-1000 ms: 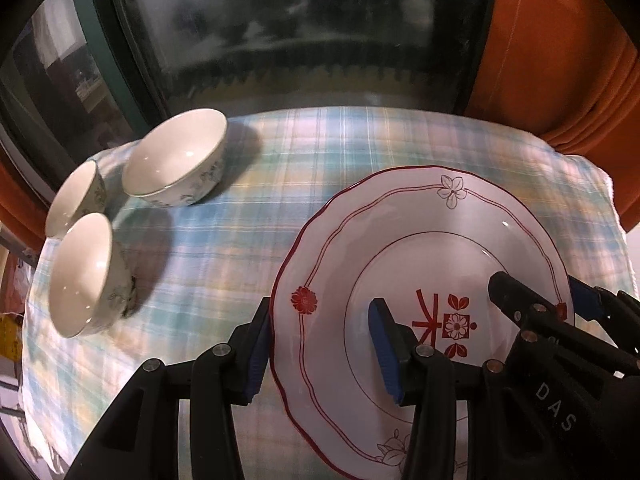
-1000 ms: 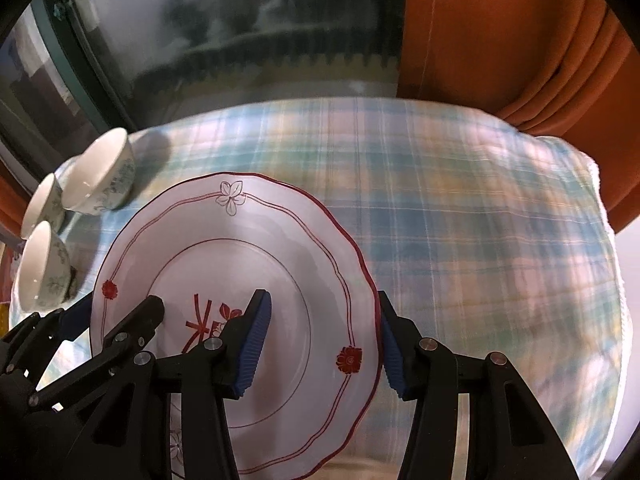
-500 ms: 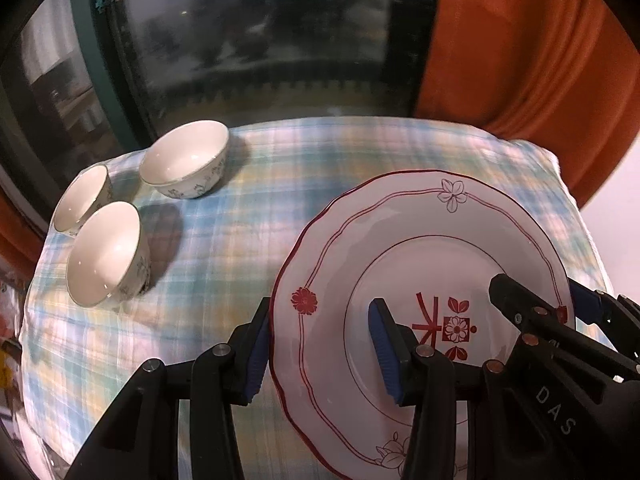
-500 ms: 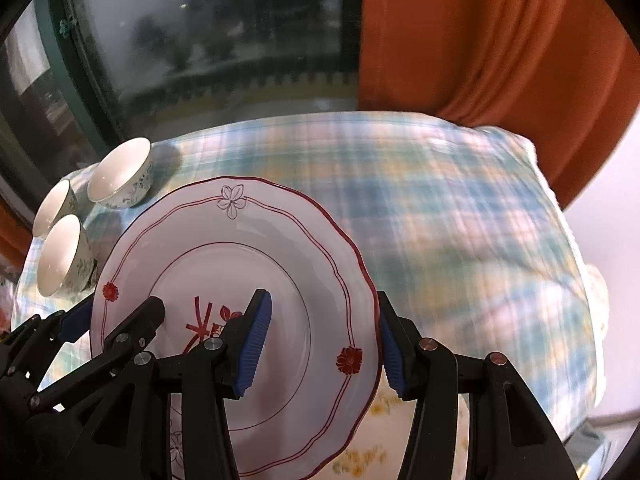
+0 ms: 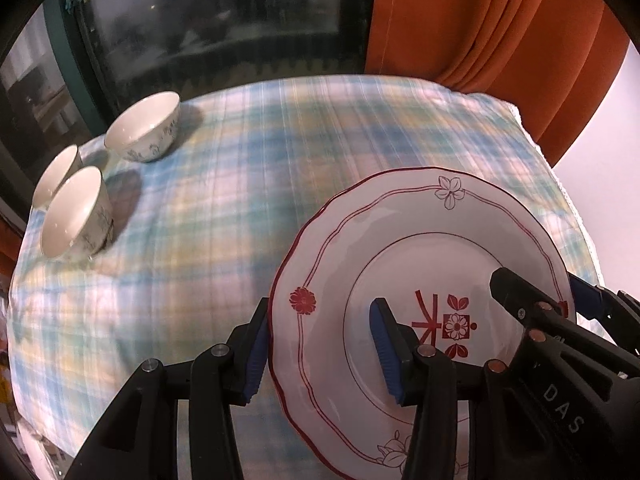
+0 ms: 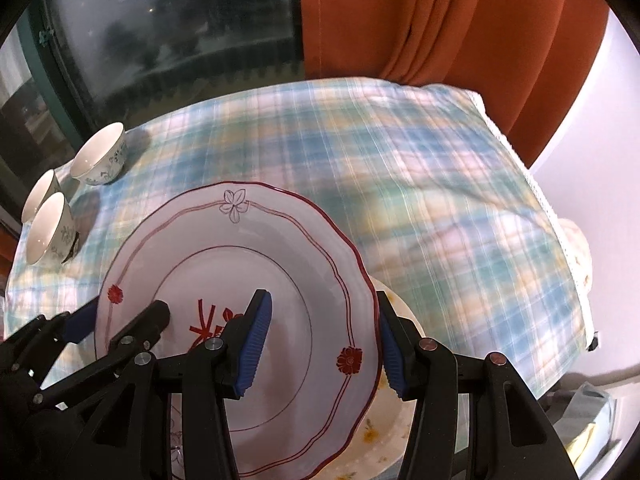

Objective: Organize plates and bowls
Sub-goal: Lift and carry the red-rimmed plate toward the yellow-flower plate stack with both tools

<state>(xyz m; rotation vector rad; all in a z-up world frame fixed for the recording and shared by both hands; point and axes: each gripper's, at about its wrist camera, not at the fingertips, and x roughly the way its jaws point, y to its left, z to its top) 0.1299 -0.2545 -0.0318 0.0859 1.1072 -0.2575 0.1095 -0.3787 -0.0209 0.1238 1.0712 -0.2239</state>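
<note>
Both hand-held grippers pinch the red-trimmed plate [image 5: 420,264]: left hand-held gripper [image 5: 320,348] on its left rim, right hand-held gripper [image 6: 324,344] on its right rim; a second plate [image 6: 394,412] lies directly beneath the right one.

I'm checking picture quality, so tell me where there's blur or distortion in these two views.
Left wrist view: plaid tablecloth smeared, plate sharp, fisheye bends the table edge. Right wrist view: same cloth smear, bowls fairly crisp, dark corners.
</note>
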